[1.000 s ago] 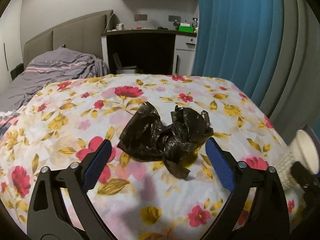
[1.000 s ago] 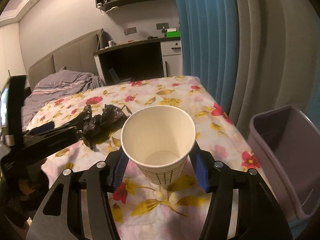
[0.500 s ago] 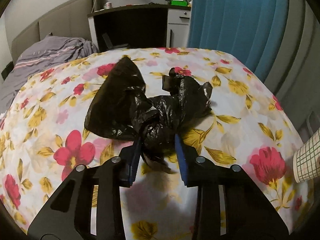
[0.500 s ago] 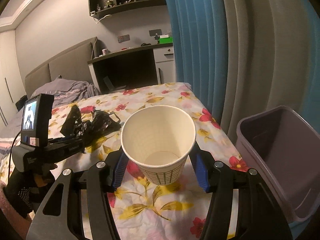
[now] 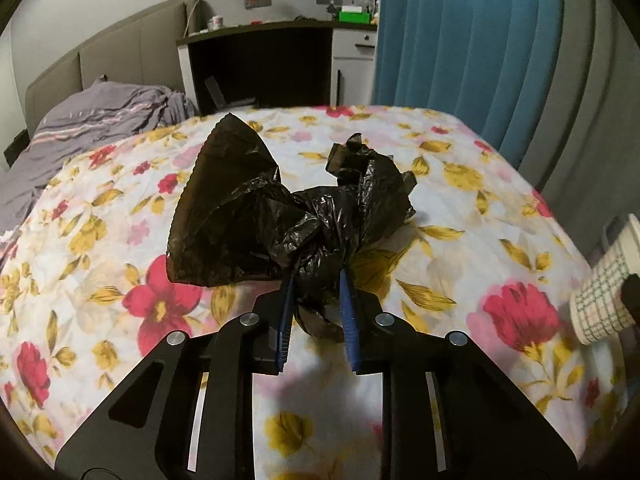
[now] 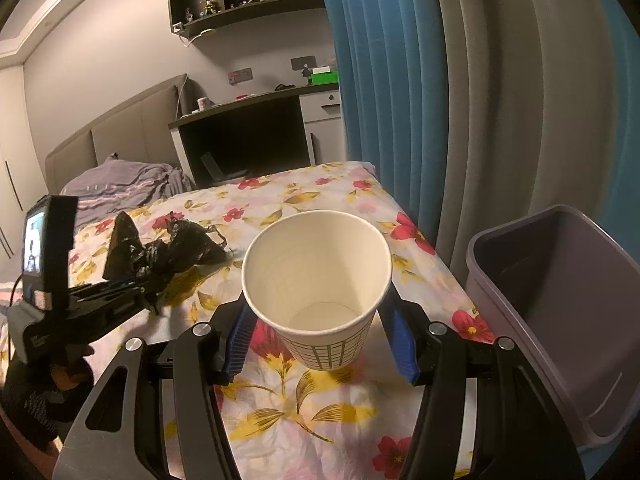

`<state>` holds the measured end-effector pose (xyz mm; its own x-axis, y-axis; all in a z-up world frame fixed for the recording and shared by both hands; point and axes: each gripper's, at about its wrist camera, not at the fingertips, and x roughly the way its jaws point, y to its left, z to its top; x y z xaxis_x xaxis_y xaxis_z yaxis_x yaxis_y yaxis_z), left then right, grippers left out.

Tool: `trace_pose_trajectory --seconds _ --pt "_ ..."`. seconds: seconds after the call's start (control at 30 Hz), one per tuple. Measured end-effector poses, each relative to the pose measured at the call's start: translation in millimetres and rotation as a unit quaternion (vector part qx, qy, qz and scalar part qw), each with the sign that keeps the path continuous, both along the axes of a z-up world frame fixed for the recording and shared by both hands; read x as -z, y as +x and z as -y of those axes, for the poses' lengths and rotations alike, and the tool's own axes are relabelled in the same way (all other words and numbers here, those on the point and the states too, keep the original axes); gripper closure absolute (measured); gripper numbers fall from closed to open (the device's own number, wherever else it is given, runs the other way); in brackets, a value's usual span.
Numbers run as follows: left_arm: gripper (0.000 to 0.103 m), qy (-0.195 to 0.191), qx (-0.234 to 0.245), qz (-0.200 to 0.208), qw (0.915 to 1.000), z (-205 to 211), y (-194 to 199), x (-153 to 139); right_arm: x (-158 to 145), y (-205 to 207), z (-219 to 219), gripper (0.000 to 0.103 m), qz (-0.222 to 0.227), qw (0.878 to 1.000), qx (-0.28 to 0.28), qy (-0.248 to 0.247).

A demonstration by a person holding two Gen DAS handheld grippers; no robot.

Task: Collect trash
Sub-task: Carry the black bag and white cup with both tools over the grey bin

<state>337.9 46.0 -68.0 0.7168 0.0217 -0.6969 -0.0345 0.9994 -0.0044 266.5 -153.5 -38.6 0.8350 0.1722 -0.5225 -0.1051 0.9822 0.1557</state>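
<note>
A crumpled black plastic bag [image 5: 240, 216] lies on the flowered bedspread [image 5: 460, 208]. My left gripper [image 5: 316, 280] has its blue pads pinching the bag's bunched middle, and its jaws are still closing. The bag's two ends flare up to the left and right of the pinch. In the right wrist view the same bag [image 6: 176, 248] and the left gripper [image 6: 136, 284] sit at the left. My right gripper [image 6: 318, 320] is shut on a white paper cup [image 6: 316, 276], held upright and empty above the bed. The cup's checked side [image 5: 600, 300] shows at the right edge of the left wrist view.
A grey plastic bin [image 6: 560, 300] stands open beside the bed at the right, below the blue and grey curtains [image 6: 400, 100]. A rumpled grey blanket [image 5: 100, 120] lies at the bed's far left. A dark desk [image 5: 260, 68] stands behind the bed.
The left gripper went forward to the black bag and its jaws came together on the bag's middle, lifting the bag's ends. The right gripper kept the cup and rose slightly.
</note>
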Motion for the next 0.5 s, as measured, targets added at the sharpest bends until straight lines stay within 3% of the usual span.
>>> trace_pose_trajectory --seconds 0.5 --pt "0.082 -0.012 0.049 0.074 0.9960 37 -88 -58 -31 -48 23 0.046 0.028 1.000 0.006 -0.004"
